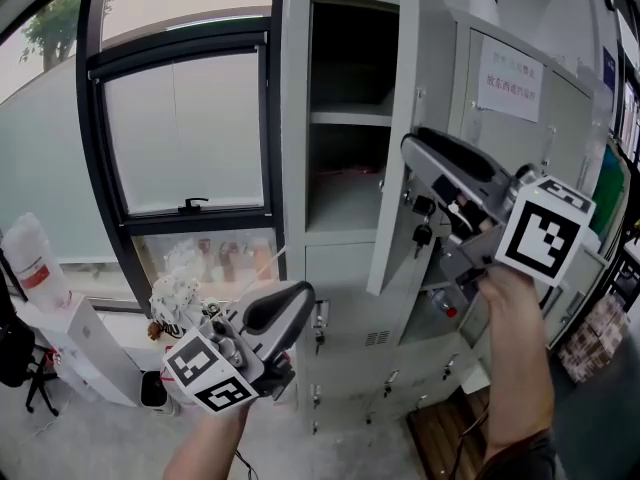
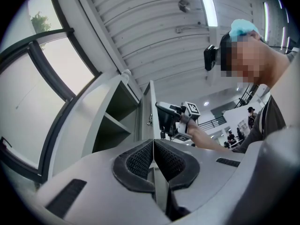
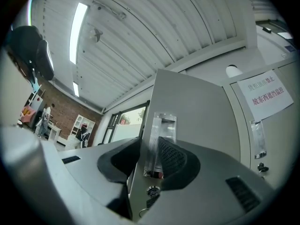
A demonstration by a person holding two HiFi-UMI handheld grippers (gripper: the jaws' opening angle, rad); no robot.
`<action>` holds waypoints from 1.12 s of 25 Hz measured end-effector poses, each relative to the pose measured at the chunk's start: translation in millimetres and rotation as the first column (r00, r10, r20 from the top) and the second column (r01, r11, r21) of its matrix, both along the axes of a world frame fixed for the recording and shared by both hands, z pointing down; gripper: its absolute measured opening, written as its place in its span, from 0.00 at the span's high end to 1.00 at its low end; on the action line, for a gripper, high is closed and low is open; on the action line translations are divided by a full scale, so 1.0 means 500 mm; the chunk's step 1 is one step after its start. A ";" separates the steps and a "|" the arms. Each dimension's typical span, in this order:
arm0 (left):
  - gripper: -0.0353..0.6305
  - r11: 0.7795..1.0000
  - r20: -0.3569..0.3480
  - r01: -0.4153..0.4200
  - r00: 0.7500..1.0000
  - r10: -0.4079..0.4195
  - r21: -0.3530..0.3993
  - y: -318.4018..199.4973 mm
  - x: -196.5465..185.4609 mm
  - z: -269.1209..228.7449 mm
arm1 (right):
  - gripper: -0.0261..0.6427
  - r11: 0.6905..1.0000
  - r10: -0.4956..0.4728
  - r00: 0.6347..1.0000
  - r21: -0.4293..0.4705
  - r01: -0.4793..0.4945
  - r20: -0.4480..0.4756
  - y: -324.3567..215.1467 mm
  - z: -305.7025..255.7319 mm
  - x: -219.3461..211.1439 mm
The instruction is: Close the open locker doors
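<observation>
The right gripper [image 3: 151, 159] pinches the free edge of the open locker door [image 1: 396, 88]; the door stands swung out from the upper compartment [image 1: 345, 203], which holds one shelf [image 1: 350, 117]; the left gripper [image 2: 153, 159] hangs low, jaws pressed together.

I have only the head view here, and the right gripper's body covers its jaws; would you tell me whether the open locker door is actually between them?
Observer: Yes. In the right gripper view the edge of the open locker door stands between the jaws of the right gripper, with a pad at either side, and they look closed on it.
Operator: Thank you. Is the left gripper carrying anything?
Observer: No. The left gripper view shows the left gripper with its jaws together and nothing between them.
</observation>
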State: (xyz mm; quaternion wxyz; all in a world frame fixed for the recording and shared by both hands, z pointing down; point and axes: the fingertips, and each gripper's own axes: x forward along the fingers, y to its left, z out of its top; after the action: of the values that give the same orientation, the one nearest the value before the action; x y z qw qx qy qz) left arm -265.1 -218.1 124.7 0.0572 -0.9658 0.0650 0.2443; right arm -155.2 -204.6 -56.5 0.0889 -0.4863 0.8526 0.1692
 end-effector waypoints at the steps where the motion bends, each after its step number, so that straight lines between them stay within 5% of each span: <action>1: 0.93 1.000 -0.001 0.003 1.000 -0.003 -0.001 -0.004 -0.008 0.001 | 0.78 1.000 0.004 1.000 0.000 -0.004 -0.001 -0.008 0.000 -0.006; 28: 0.93 0.997 -0.012 0.079 0.997 -0.079 -0.027 -0.104 -0.140 0.016 | 0.90 0.994 0.079 0.997 -0.080 -0.079 -0.002 -0.228 0.028 -0.069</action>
State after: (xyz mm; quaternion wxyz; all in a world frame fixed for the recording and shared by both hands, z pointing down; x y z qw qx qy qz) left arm -334.9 -270.0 132.5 0.0534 -0.9616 0.1067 0.2471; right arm -189.6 -318.5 -42.5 0.0628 -0.5229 0.8388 0.1378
